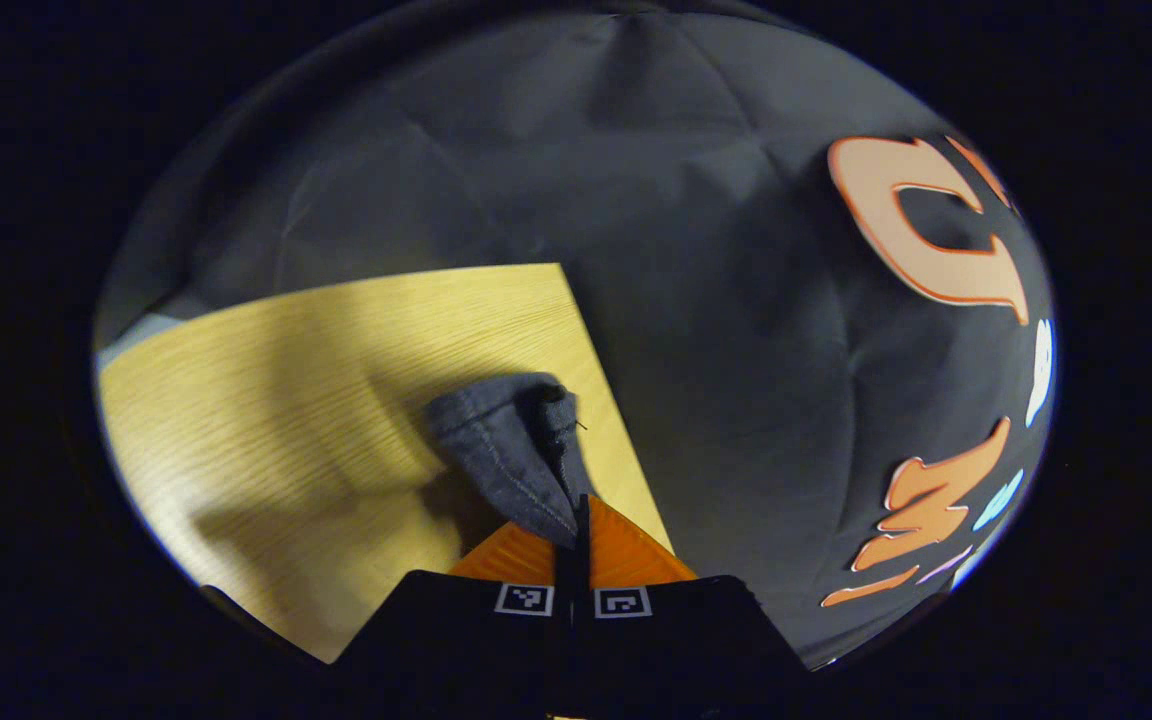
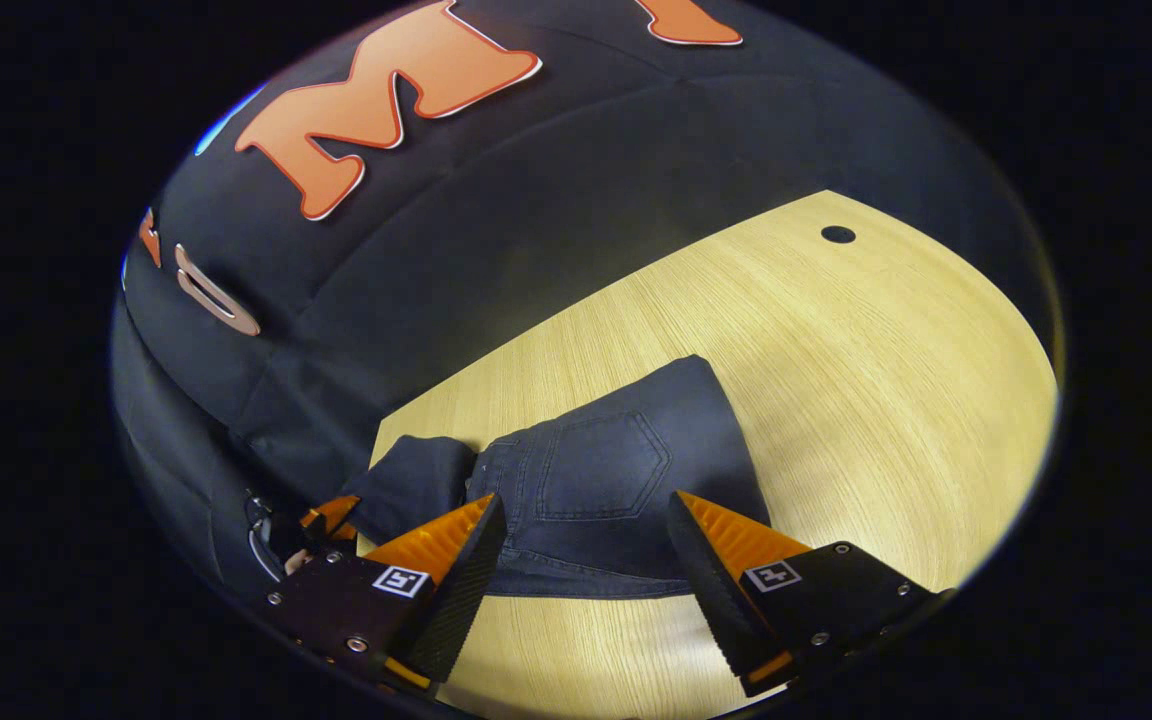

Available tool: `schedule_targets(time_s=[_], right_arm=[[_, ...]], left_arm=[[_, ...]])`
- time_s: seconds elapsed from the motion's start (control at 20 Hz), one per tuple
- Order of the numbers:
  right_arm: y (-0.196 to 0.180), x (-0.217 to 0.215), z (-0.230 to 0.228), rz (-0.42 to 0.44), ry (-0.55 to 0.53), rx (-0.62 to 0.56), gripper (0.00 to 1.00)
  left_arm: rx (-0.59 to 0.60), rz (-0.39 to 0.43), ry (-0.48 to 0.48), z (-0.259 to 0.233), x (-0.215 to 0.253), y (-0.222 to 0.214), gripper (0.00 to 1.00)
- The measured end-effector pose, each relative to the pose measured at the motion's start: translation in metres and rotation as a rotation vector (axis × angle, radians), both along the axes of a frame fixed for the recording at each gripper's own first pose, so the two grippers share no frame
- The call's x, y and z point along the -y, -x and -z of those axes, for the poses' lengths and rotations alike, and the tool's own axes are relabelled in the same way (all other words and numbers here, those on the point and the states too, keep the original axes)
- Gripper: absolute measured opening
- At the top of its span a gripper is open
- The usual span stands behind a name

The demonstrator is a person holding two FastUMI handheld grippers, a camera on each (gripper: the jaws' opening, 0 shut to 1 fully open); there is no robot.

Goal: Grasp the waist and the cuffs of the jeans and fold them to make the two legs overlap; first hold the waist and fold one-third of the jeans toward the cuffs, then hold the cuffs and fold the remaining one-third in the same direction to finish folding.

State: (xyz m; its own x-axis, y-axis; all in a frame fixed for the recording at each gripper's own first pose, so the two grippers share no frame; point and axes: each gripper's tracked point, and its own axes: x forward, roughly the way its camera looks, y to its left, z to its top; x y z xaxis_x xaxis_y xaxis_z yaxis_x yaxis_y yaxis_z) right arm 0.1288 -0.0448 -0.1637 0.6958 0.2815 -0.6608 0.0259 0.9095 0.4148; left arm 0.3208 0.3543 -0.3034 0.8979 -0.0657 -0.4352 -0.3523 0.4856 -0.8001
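Note:
The dark denim jeans [image 2: 596,465] lie in a folded bundle on the wooden table [image 2: 836,380], a back pocket facing up. My right gripper [image 2: 586,510] hovers open just over their near edge, one finger to each side of the pocket, nothing between them. At the left end of the bundle a fold of denim rises into the left gripper [image 2: 331,515]. In the left gripper view my left gripper [image 1: 581,512] is shut on that bunched end of the jeans [image 1: 511,450], which stands up from the table [image 1: 286,400] close to its right edge.
The black cloth wall [image 1: 736,300] hangs right behind the table's edge. A small dark hole [image 2: 838,234] sits in the tabletop at the far right. Bare wood stretches to the right of the jeans.

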Motion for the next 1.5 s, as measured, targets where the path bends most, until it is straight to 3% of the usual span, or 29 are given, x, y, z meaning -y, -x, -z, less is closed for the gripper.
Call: schedule_targets(time_s=[0.35, 0.75, 1.1, 1.5], right_arm=[[0.006, 0.013, -0.012, -0.005, -0.032, 0.031, 0.99], [0.016, 0.090, -0.039, 0.042, -0.006, 0.110, 0.98], [0.021, 0.155, -0.048, 0.062, -0.003, 0.141, 0.99], [0.025, 0.211, -0.039, 0.073, 0.023, 0.142, 0.99]], left_arm=[[0.150, 0.135, -0.268, -0.116, 0.071, 0.023, 0.01], [0.203, 0.315, -0.456, -0.160, 0.199, 0.023, 0.01], [0.186, 0.481, -0.580, -0.135, 0.337, 0.027, 0.00], [0.075, 0.691, -0.719, -0.044, 0.461, 0.042, 0.01]])
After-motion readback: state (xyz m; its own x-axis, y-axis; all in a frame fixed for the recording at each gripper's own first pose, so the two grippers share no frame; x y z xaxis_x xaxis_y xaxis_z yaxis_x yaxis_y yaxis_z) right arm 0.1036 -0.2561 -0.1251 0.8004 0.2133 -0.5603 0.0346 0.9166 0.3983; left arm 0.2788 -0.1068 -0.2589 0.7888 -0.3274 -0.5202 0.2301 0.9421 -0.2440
